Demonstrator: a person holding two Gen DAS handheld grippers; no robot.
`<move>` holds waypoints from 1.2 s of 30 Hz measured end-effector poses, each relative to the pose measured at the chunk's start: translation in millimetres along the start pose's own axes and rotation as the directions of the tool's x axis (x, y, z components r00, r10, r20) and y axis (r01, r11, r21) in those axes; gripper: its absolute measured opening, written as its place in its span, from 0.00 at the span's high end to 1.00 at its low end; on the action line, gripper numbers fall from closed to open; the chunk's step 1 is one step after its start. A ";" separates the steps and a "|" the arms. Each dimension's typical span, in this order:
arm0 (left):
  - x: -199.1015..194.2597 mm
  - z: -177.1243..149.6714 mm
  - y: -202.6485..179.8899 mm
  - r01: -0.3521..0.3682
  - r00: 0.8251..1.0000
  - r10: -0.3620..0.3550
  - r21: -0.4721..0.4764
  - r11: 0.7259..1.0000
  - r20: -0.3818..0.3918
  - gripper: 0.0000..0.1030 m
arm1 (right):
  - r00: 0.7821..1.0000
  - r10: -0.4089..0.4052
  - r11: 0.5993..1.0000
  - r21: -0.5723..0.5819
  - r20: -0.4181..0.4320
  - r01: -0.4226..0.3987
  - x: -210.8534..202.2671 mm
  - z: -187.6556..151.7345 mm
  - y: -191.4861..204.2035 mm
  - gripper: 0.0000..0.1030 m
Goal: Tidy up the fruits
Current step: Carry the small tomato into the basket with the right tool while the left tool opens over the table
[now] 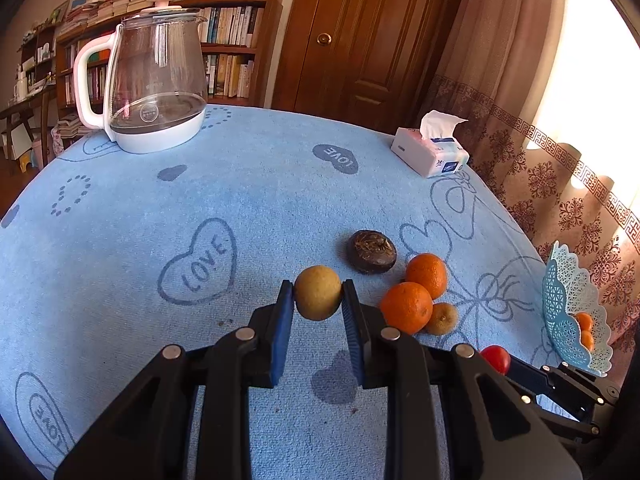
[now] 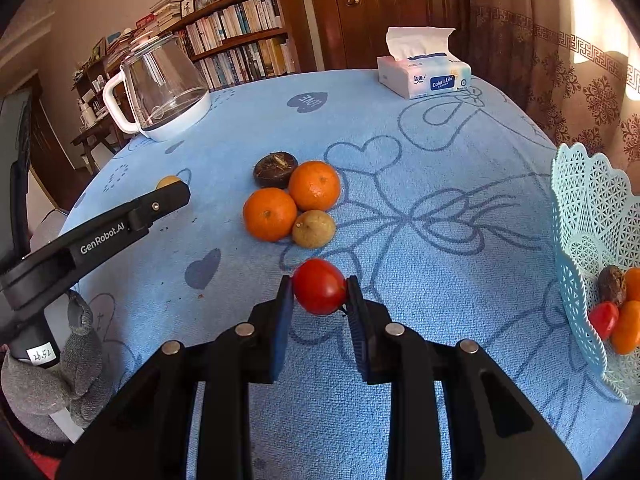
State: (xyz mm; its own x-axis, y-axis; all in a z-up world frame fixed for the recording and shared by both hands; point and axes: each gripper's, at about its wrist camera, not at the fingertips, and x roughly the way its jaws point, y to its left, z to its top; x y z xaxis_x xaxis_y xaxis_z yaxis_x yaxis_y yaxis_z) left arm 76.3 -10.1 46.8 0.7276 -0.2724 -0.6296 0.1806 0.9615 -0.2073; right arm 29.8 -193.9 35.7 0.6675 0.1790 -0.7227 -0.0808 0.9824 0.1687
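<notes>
Pinched between my right tool's [image 2: 320,289] blue pads is a red tomato [image 2: 319,286], held above the blue cloth on the desk [image 2: 420,160], short of the pale lattice basket [image 2: 592,216] at the desk's right edge. My left tool [image 1: 318,293] is likewise pressed onto a yellow-brown round fruit [image 1: 318,293], gripped across its widest part, farther from the basket than the loose pile.

That pile sits between my tools and the tissue box [image 2: 424,70]: two oranges [image 2: 270,214] touching each other, a small brownish fruit [image 2: 314,223] against the nearer one, and a dark brown round fruit [image 2: 275,169] behind them. The basket already holds several fruits, orange, red and brown.

I judge the tomato to be the delicate one: smooth, slippery skin, soft flesh, so light pressure across its middle is all I want. The yellow-brown fruit looks firmer and rougher, and should tolerate a firmer squeeze. Both seem light.

Neither fruit has much of a long axis; both are near-spherical. The tomato's darker stem end seems to point toward the right pad, though I cannot be sure. I cannot make out the yellow-brown fruit's stem.
</notes>
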 end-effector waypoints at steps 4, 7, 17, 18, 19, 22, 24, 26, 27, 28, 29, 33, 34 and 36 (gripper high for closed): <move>-2.0 -0.8 -2.9 0.009 1.000 -0.009 0.010 1.000 0.004 0.76 | 1.000 -0.016 1.000 0.025 0.023 0.015 -14.0 -0.6 -9.0 0.73; -2.8 -1.3 -4.9 0.014 1.000 -0.014 0.014 1.000 0.005 0.76 | 0.998 -0.031 0.998 0.051 0.047 0.028 -26.7 0.7 -19.0 0.73; -5.1 -1.9 -8.5 0.023 1.000 -0.023 0.025 0.999 0.008 0.76 | 0.986 -0.112 0.984 0.155 0.125 0.092 -71.5 0.3 -64.3 0.73; -5.3 -2.0 -9.0 0.023 1.000 -0.024 0.026 0.999 0.008 0.76 | 0.984 -0.123 0.981 0.166 0.130 0.101 -75.6 -0.9 -69.3 0.73; -5.9 -2.4 -9.6 0.024 1.000 -0.024 0.026 0.999 0.009 0.76 | 0.982 -0.133 0.978 0.179 0.134 0.108 -79.7 -2.2 -74.7 0.73; -6.2 -3.0 -11.2 0.026 1.000 -0.026 0.030 0.999 0.008 0.76 | 0.976 -0.161 0.967 0.219 0.144 0.128 -91.5 -6.3 -90.8 0.73; -6.4 -3.3 -12.2 0.026 1.000 -0.027 0.034 0.999 0.008 0.76 | 0.972 -0.183 0.959 0.243 0.150 0.143 -98.7 -9.1 -101.4 0.73; -6.4 -3.8 -13.1 0.026 1.000 -0.027 0.037 0.999 0.008 0.76 | 0.966 -0.207 0.950 0.268 0.156 0.160 -105.9 -12.4 -111.3 0.73; -6.5 -4.0 -13.3 0.027 1.000 -0.027 0.037 0.999 0.007 0.76 | 0.963 -0.217 0.945 0.280 0.157 0.168 -108.8 -14.2 -116.1 0.73; -6.5 -4.2 -13.6 0.027 1.000 -0.027 0.038 0.999 0.007 0.76 | 0.961 -0.227 0.941 0.291 0.156 0.175 -111.3 -16.1 -120.9 0.73; -6.5 -4.3 -13.8 0.026 1.000 -0.027 0.039 0.999 0.007 0.76 | 0.960 -0.236 0.936 0.301 0.154 0.182 -113.5 -18.0 -125.7 0.73; -6.2 -4.7 -15.0 0.026 1.000 -0.026 0.041 0.999 0.007 0.76 | 0.955 -0.264 0.917 0.342 0.137 0.204 -116.2 -27.0 -142.8 0.73; -6.3 -4.7 -14.9 0.026 1.000 -0.026 0.041 0.999 0.007 0.76 | 0.955 -0.268 0.912 0.353 0.131 0.207 -115.9 -29.5 -147.2 0.73; -6.0 -5.1 -15.7 0.025 1.000 -0.025 0.044 0.999 0.006 0.76 | 0.954 -0.276 0.905 0.368 0.120 0.215 -114.9 -34.0 -153.0 0.73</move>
State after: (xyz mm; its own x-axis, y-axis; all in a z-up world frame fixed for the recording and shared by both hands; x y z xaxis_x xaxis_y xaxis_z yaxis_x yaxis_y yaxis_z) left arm 65.7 -23.7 50.1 0.7269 -0.2965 -0.6195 0.2275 0.9550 -0.1901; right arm -59.6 -362.9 70.2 0.7477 -0.1067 -0.6554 0.3428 0.9073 0.2434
